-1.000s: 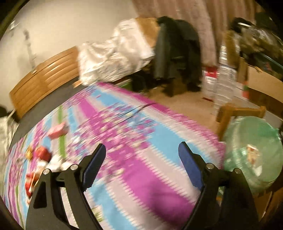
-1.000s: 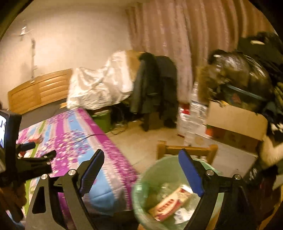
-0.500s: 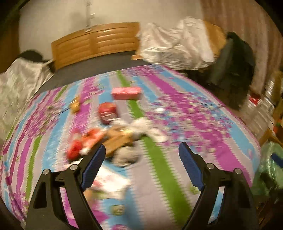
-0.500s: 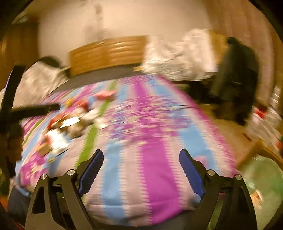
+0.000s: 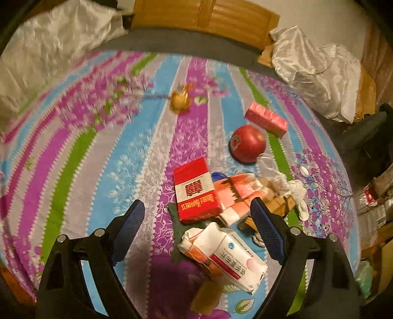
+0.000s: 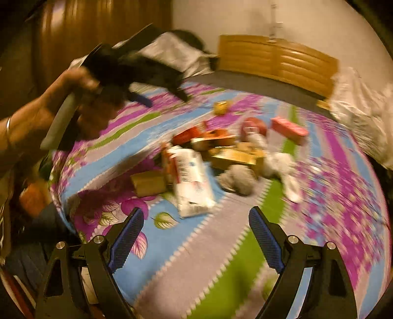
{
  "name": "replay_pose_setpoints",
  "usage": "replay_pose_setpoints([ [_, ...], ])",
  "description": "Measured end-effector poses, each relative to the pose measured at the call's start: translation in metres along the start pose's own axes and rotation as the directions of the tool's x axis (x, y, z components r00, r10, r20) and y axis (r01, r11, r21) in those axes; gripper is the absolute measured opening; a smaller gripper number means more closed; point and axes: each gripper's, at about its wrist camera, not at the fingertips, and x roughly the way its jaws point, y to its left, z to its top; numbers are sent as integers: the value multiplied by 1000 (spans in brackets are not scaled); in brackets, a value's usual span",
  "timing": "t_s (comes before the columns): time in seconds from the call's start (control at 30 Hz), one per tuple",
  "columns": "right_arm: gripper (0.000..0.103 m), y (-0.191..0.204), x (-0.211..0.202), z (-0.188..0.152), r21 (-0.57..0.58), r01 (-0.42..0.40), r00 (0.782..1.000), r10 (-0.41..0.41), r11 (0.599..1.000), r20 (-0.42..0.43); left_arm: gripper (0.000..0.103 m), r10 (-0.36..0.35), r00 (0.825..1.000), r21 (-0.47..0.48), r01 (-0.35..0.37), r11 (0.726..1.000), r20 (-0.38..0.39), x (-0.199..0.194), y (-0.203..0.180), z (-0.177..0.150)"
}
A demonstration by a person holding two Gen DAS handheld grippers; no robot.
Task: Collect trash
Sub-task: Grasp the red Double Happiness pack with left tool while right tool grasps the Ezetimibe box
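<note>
Setting: a home bedroom. Indicators: a bed (image 5: 73, 152) covered by a floral sheet striped in purple, blue, green and grey; a slatted wooden headboard (image 5: 206, 17) against a plain wall (image 6: 245, 17); crumpled white bedding (image 5: 316, 71) piled beside the bed; household litter (image 5: 221, 193) of cartons and wrappers lying on the sheet.

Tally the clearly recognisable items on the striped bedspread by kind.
Red and pink rectangular cartons: 2, a red-and-white cigarette-style box and a pink carton
Round red apple: 1
White paper packet with red stripe: 1
Total: 4
</note>
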Motion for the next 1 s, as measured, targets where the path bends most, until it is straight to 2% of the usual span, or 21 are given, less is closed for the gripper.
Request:
replay_pose_setpoints([
  [0.17, 87, 0, 68, 21, -26, -67, 994, 64, 997, -91, 85, -96, 991, -79, 89, 993, -89, 37, 17, 10],
  [0.33, 86, -14, 112, 32, 38, -112, 983, 116, 993, -142, 85, -100, 984, -79, 89, 993, -149, 71, 16, 16],
  [0.4, 80, -19, 123, 35, 61, -125, 980, 133, 990, -149, 84, -70, 984, -51, 63, 997, -166, 84, 14, 16],
  [0.43, 74, -19, 129, 37, 66, -132, 977, 141, 989, -158, 82, -64, 982, -45, 57, 997, -179, 90, 13, 15],
  [0.47, 69, -18, 135, 37, 61, -133, 974, 141, 989, -177, 75, -66, 978, -52, 57, 997, -199, 97, 15, 13],
  [0.5, 68, -15, 141, 35, 53, -137, 970, 145, 989, -196, 62, -78, 974, -66, 65, 996, -214, 102, 18, 11],
  [0.53, 67, -13, 145, 32, 43, -141, 967, 146, 989, -207, 58, -78, 971, -77, 62, 995, -224, 105, 21, 9],
  [0.6, 60, -7, 150, 26, 16, -122, 967, 123, 992, -224, 57, -85, 974, -77, 70, 995, -208, 103, 25, 7],
  [0.67, 57, -7, 146, 21, 21, -113, 972, 115, 993, -205, 57, -63, 981, -64, 52, 997, -184, 98, 26, 7],
  [0.8, 55, -8, 123, 18, 47, -105, 979, 111, 993, -171, 57, 10, 998, -54, -13, 998, -67, 62, 33, 11],
  [0.9, 54, -9, 96, 15, 71, -88, 985, 97, 994, -141, 57, 71, 997, -55, -70, 996, 14, 29, 38, 14],
  [1.0, 54, -8, 60, 12, 87, -66, 992, 75, 994, -102, 57, 139, 987, -33, -137, 990, 78, 2, 37, 16],
])
